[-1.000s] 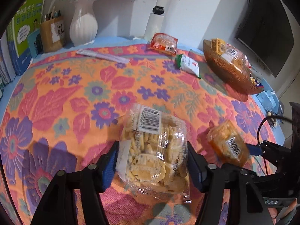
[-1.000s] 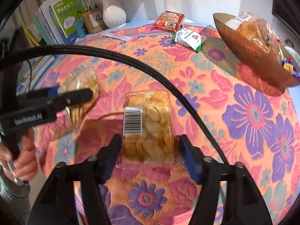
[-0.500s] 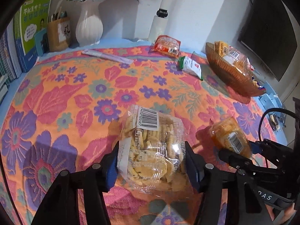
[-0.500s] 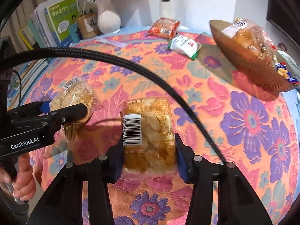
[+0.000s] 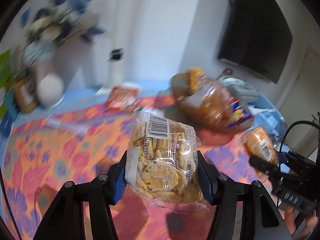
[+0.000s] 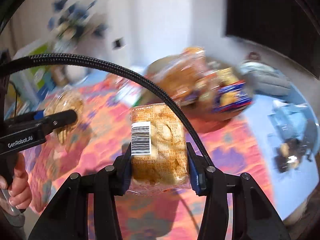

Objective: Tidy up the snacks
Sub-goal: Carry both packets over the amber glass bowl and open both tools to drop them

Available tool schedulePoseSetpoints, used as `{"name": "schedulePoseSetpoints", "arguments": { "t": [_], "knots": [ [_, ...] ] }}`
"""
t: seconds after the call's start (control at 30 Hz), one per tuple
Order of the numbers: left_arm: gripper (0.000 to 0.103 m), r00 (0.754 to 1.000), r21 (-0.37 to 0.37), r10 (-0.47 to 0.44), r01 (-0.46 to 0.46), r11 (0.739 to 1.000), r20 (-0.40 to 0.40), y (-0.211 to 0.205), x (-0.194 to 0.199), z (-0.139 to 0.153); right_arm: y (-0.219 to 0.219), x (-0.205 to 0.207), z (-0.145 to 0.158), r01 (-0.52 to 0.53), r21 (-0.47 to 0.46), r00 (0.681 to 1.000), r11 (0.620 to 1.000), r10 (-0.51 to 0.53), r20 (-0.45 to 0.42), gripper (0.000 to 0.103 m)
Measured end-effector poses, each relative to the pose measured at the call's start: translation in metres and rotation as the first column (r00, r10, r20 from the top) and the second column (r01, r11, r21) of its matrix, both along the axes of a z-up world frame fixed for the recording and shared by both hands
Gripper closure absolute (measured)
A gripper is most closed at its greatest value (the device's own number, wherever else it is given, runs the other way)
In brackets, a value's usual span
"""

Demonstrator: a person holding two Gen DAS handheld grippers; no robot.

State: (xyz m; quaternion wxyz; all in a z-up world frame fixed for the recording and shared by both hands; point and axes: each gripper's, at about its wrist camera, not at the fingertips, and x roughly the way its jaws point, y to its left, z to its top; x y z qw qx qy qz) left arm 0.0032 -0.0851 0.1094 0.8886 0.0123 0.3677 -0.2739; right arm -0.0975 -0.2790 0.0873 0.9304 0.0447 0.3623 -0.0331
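My left gripper (image 5: 162, 175) is shut on a clear bag of biscuits (image 5: 163, 160) and holds it above the flowered tablecloth (image 5: 50, 156). My right gripper (image 6: 159, 165) is shut on an orange packet of pastries (image 6: 159, 146), also lifted off the cloth. Each held pack also shows in the other view: the orange packet (image 5: 260, 147) at the right, the biscuit bag (image 6: 64, 110) at the left. A brown basket (image 5: 204, 102) with several snacks stands ahead at the back right; it also shows in the right wrist view (image 6: 186, 84). Both views are blurred.
A red snack pack (image 5: 122, 98) and a long white packet (image 5: 60, 123) lie at the back of the cloth. A white vase (image 5: 50, 88) with blue flowers and a pencil holder (image 5: 25, 94) stand at the back left. A black cable (image 6: 120, 72) crosses the right wrist view.
Both grippers closed on their packs, lifted them off the cloth and moved forward toward the basket, which now looks nearer. The views have become blurred.
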Motion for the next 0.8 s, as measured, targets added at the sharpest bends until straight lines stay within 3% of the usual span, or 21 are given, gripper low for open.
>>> {"name": "schedulePoseSetpoints", "arguments": {
  "t": [0.13, 0.3, 0.6, 0.73, 0.8],
  "knots": [
    [0.044, 0.997, -0.036, -0.064, 0.065, 0.997, 0.031, -0.044, 0.024, 0.026, -0.056, 0.005, 0.033, 0.102, 0.033, 0.992, 0.994, -0.105, 0.074, 0.058],
    [0.044, 0.993, -0.053, -0.095, 0.098, 0.994, 0.063, -0.089, 0.066, 0.05, -0.089, 0.029, 0.062, 0.175, 0.044, 0.974, 0.984, -0.179, 0.138, 0.058],
    [0.044, 0.991, -0.07, -0.13, 0.13, 0.989, 0.012, -0.14, 0.153, 0.041, -0.121, 0.1, 0.063, 0.237, 0.089, 0.965, 0.968, -0.245, 0.098, 0.057],
    [0.024, 0.992, -0.059, -0.128, 0.128, 0.99, 0.003, -0.151, 0.172, 0.032, -0.128, 0.12, 0.057, 0.239, 0.115, 0.966, 0.964, -0.248, 0.07, 0.047],
    [0.024, 0.992, -0.07, -0.123, 0.123, 0.99, -0.004, -0.145, 0.175, 0.031, -0.129, 0.12, 0.055, 0.245, 0.111, 0.965, 0.963, -0.253, 0.067, 0.047]
  ]
}}
